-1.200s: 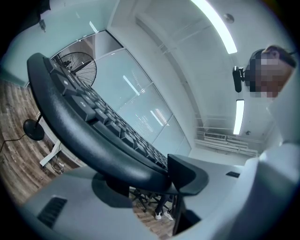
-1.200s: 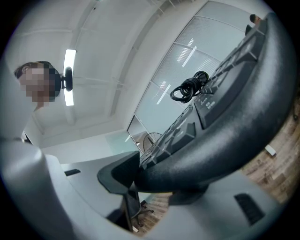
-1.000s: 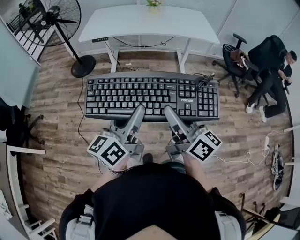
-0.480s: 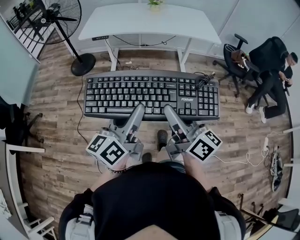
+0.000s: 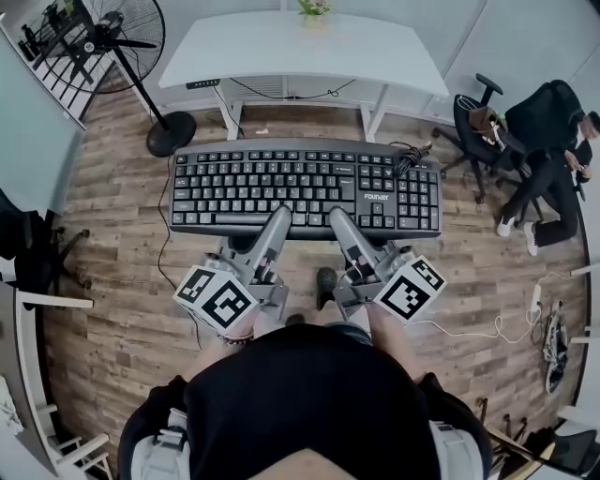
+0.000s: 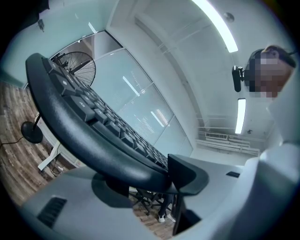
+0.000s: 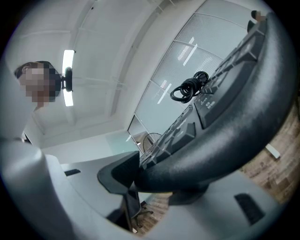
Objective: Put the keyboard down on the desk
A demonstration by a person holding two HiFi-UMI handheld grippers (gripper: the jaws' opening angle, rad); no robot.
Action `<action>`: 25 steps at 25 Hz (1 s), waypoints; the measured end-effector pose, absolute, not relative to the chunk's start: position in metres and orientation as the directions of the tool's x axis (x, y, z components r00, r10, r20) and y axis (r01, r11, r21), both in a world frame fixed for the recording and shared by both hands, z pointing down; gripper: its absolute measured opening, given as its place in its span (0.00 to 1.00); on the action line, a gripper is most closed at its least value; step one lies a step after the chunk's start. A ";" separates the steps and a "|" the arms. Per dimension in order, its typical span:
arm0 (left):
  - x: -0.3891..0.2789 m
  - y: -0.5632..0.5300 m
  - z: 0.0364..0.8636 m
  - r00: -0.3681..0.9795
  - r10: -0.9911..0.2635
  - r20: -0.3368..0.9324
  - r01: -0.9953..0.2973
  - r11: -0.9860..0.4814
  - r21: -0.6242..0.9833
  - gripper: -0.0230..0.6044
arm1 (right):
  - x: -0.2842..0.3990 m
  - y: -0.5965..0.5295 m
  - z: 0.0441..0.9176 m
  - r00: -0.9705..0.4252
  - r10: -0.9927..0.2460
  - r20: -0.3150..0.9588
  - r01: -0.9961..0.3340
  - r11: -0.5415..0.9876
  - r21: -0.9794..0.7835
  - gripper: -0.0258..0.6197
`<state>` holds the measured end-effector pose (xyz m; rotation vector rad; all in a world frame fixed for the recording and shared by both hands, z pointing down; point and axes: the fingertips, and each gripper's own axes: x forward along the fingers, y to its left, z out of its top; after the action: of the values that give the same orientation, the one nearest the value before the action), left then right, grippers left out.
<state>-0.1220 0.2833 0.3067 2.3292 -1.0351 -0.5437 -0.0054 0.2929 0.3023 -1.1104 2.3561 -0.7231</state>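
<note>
A black keyboard hangs level in the air above the wooden floor, with its coiled cable lying on its right end. My left gripper is shut on the keyboard's near edge, left of the middle. My right gripper is shut on the same edge, right of the middle. In the left gripper view the keyboard's rounded front edge sits pinched between the jaws. The right gripper view shows that edge clamped likewise, with the cable above. The white desk stands beyond the keyboard, apart from it.
A standing fan is left of the desk. A seated person and an office chair are at the right. Cables and a power strip trail across the floor on the right. A small plant sits on the desk's far edge.
The keyboard and both grippers hold their pose while the view has drifted slightly toward the desk. A dark shoe now shows between the grippers.
</note>
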 end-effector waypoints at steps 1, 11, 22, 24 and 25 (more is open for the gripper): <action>-0.121 0.278 0.306 0.624 -0.768 -0.144 -0.556 -0.566 0.609 0.40 | -0.004 0.287 0.302 -0.586 -0.794 -0.161 -0.567 0.544 -0.619 0.31; -0.095 0.204 0.299 0.616 -0.777 -0.130 -0.567 -0.552 0.612 0.40 | 0.021 0.212 0.295 -0.598 -0.787 -0.155 -0.553 0.544 -0.630 0.31; -0.089 0.185 0.301 0.604 -0.782 -0.155 -0.567 -0.558 0.606 0.40 | 0.027 0.191 0.296 -0.613 -0.773 -0.166 -0.550 0.567 -0.613 0.31; -0.086 0.181 0.301 0.601 -0.784 -0.158 -0.569 -0.558 0.604 0.40 | 0.030 0.186 0.297 -0.618 -0.768 -0.170 -0.546 0.574 -0.610 0.31; -0.084 0.177 0.301 0.598 -0.785 -0.159 -0.572 -0.558 0.601 0.40 | 0.032 0.181 0.296 -0.620 -0.765 -0.172 -0.543 0.577 -0.611 0.31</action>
<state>-0.0840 0.1773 0.3009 2.3291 -1.0759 -0.5706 0.0323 0.1815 0.2964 -1.0526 2.3909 -0.7212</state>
